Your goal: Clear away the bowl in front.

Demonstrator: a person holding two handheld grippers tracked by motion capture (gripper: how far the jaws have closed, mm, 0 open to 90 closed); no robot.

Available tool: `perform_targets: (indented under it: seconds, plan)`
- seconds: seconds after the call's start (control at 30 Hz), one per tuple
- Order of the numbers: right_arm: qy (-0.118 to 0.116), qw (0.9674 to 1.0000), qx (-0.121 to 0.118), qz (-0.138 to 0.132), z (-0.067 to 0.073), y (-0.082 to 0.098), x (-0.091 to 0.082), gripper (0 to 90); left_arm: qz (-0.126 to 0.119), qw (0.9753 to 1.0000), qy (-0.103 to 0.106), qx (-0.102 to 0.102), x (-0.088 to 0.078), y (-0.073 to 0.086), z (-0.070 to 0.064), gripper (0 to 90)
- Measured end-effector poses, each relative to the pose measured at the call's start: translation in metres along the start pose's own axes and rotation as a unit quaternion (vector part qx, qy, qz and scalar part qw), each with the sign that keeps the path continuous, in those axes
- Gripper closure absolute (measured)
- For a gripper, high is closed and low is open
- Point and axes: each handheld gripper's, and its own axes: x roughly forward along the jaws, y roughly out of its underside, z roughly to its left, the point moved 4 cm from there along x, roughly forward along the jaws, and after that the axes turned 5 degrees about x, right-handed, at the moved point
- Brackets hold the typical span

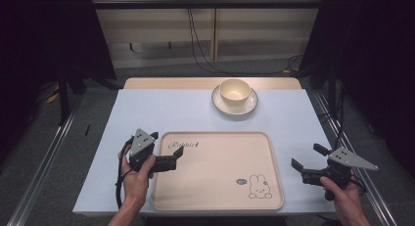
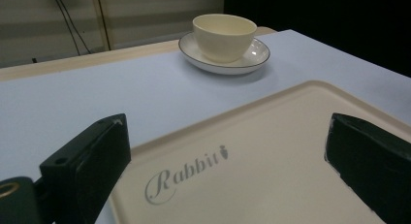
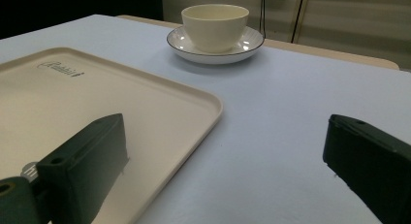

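Observation:
A cream tray printed with "Rabbit" and a small rabbit lies at the table's near middle. At the far middle a cream bowl stands on a white dark-rimmed saucer. My left gripper is open, with its jaws spread over the tray's near-left corner and nothing between them. The bowl and saucer lie well ahead of it. Open as well, my right gripper hovers over bare table just right of the tray. It points toward the bowl and saucer.
A pale blue-white cover spreads over the table, leaving a wooden strip along the far edge. Black cables hang behind the table. Metal rails run along the floor on both sides, and dark curtains flank the scene.

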Motion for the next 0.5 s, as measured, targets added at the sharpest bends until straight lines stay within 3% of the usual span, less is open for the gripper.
perform_targets:
  seconds: [0.1, 0.17, 0.2, 0.5]
  plan:
    - [-0.001, 1.0, 0.002, 0.001, 0.001, 0.0, 0.0, 1.8, -0.006, 1.0, 0.004, -0.001, 0.008, -0.007, -0.003, 2.6]
    - [0.002, 1.0, 0.001, -0.002, 0.0, 0.0, 0.0, 1.8, -0.003, 0.9998, 0.012, 0.016, 0.014, -0.011, -0.003, 2.8]
    - [0.001, 1.0, 0.001, -0.002, 0.0, 0.0, 0.0, 1.8, -0.007, 0.9999, 0.008, 0.014, 0.017, -0.012, -0.004, 2.8]
    - [-0.004, 1.0, 0.002, 0.001, 0.001, 0.0, 0.0, 1.8, 0.012, 0.9991, 0.023, 0.033, 0.047, -0.02, -0.006, 3.1]
